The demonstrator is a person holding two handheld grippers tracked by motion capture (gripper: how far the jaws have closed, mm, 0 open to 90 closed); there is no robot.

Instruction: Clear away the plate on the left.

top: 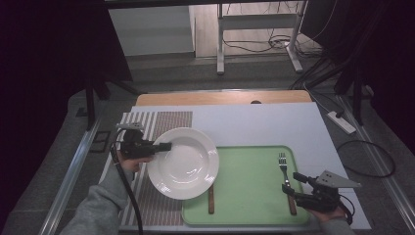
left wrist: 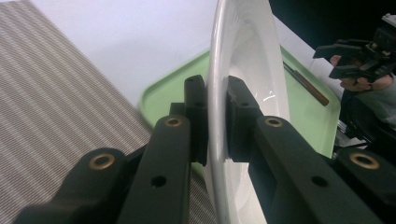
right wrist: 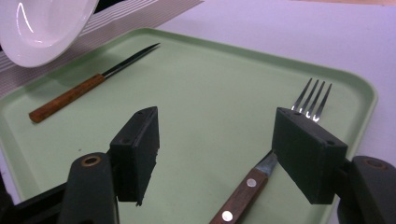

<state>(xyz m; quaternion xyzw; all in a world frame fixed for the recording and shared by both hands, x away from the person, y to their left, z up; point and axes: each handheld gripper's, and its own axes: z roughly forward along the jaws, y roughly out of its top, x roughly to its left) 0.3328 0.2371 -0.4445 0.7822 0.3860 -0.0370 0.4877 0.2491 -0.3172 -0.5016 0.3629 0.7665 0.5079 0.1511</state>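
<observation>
My left gripper (top: 165, 146) is shut on the left rim of a white deep plate (top: 183, 161), which hangs tilted over the left end of a green tray (top: 244, 166). Seen from the left gripper view, both pads of that gripper (left wrist: 217, 116) clamp the plate (left wrist: 247, 56) edge-on. A fork (top: 284, 166) with a wooden handle lies on the tray's right side. My right gripper (top: 292, 182) is open just above the fork handle. In the right gripper view the fork (right wrist: 245, 189) runs between the spread jaws of that gripper (right wrist: 224, 154), close to the right pad. A wooden-handled knife (right wrist: 79, 93) lies on the tray (right wrist: 210, 84), partly under the plate (right wrist: 42, 28).
A striped placemat (top: 147, 125) lies left of the tray on a white board (top: 264, 122). The knife's handle (top: 211, 198) sticks out from under the plate toward the near edge. A power strip (top: 342, 122) and cables lie on the floor at the right.
</observation>
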